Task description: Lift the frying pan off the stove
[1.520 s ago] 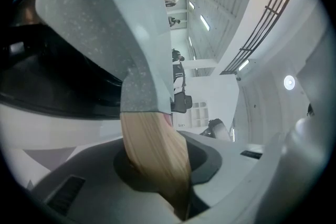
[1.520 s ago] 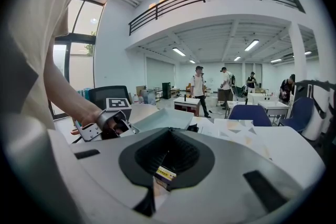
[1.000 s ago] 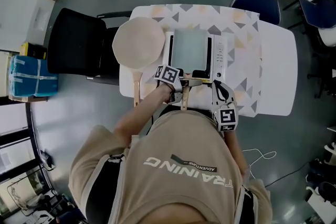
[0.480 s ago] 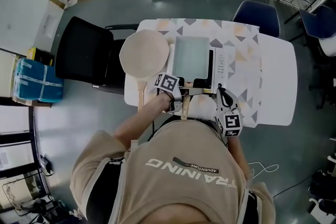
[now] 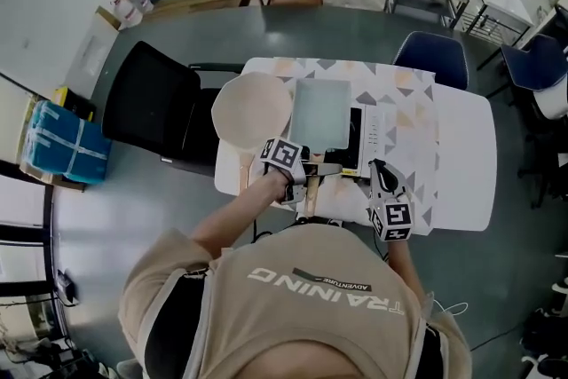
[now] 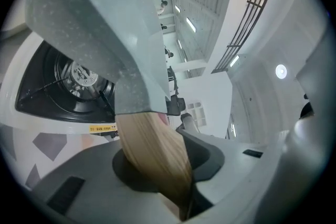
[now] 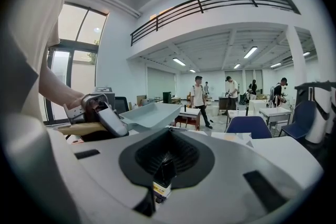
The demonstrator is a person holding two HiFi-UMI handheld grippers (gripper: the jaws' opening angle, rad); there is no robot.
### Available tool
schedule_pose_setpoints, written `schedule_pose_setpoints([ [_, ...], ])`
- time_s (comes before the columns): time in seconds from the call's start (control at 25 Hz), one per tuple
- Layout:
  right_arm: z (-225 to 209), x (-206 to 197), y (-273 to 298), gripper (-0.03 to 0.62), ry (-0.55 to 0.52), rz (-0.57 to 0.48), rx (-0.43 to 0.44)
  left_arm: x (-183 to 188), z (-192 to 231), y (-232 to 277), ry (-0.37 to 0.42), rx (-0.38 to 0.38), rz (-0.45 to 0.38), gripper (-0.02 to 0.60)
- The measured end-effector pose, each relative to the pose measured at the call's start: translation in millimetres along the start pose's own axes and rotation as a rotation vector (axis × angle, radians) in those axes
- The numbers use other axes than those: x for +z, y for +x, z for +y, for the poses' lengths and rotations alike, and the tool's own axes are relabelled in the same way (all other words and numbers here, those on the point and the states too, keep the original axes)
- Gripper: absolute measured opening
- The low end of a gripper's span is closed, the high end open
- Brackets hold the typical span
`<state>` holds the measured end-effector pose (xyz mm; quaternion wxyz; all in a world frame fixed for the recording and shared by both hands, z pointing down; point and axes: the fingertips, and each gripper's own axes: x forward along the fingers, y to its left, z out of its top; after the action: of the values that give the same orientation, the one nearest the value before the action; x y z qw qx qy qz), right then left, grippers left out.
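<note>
A square grey frying pan [image 5: 319, 114] hangs over the white stove [image 5: 373, 130]. From beneath, the left gripper view shows the pan [image 6: 105, 23] tilted above the stove's black burner [image 6: 71, 81]. My left gripper [image 5: 297, 173] is shut on the pan's wooden handle [image 6: 155, 152], which runs down between its jaws. In the right gripper view the pan [image 7: 152, 113] shows raised, with the left gripper [image 7: 97, 113] at its handle. My right gripper [image 5: 380, 177] stays at the stove's front right corner, jaws together and holding nothing.
A round beige pan [image 5: 253, 109] with a wooden handle lies left of the stove on the patterned table [image 5: 461, 155]. A black chair [image 5: 160, 106] stands at the left and a blue chair [image 5: 432, 56] behind. People walk in the background.
The head view has shifted, so the table sits lower in the picture. My left gripper keeps its hold on the pan's handle. The right gripper stays by the stove.
</note>
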<state>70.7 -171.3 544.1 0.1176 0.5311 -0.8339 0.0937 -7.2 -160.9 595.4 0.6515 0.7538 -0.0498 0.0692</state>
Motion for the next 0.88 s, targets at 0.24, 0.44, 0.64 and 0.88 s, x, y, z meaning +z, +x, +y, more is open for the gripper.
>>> schedule_pose_setpoints([
  [0.24, 12, 9, 1, -0.002, 0.008, -0.041, 0.004, -7, -16, 2, 0.007, -0.031, 0.014, 0.118],
  [0.44, 20, 9, -2, -0.002, 0.006, -0.042, 0.008, -14, -28, -3, 0.029, -0.040, 0.024, 0.118],
  [0.64, 24, 7, -9, -0.002, 0.021, -0.045, -0.008, -17, -33, -12, 0.072, -0.032, 0.035, 0.118],
  [0.88, 30, -1, -16, -0.002, 0.022, -0.026, -0.001, -19, -31, -15, 0.056, -0.059, 0.021, 0.120],
])
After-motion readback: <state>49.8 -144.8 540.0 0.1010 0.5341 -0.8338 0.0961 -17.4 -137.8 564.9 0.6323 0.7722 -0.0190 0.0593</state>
